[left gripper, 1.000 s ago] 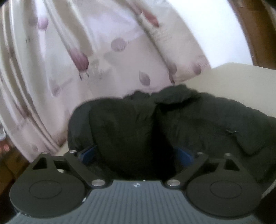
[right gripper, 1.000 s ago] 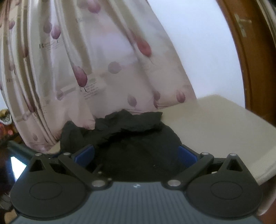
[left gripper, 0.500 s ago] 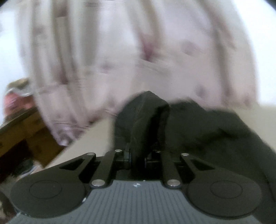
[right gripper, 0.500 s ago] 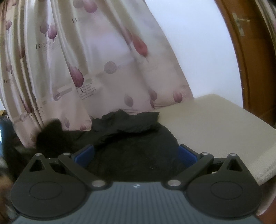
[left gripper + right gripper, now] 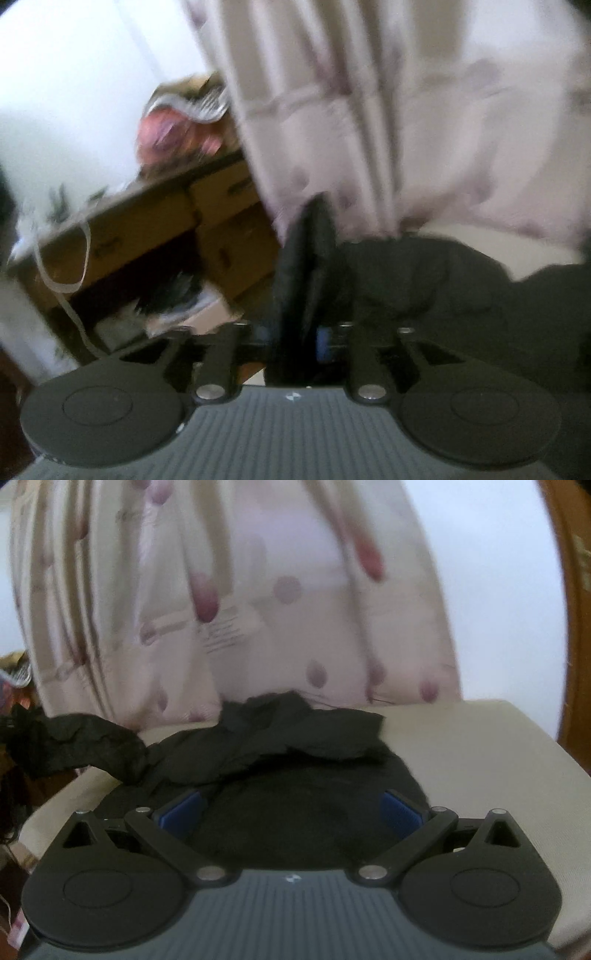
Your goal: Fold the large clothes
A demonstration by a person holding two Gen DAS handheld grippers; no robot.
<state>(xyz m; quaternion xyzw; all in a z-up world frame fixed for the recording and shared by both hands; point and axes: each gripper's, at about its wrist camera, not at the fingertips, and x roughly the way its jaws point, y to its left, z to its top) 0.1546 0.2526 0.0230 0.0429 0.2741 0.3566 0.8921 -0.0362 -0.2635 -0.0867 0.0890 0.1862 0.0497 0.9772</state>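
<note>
Since the earlier frames your left tool [image 5: 293, 338] has swung out to the left, dragging a strip of the large black fabric garment [image 5: 295, 760] off the cream padded seat [image 5: 461, 746]; its jaws have just been opening, yet a fold of the cloth is still pinched between them. Your right tool [image 5: 295, 810] hovers with jaws wide apart over the garment's bulk, gripping nothing. Judged step: spreading the garment before the first fold; next, the right tool needs an opposite edge. The right view alone shows the stretched strip; the left view alone shows the brown wooden drawer unit [image 5: 221, 206].
</note>
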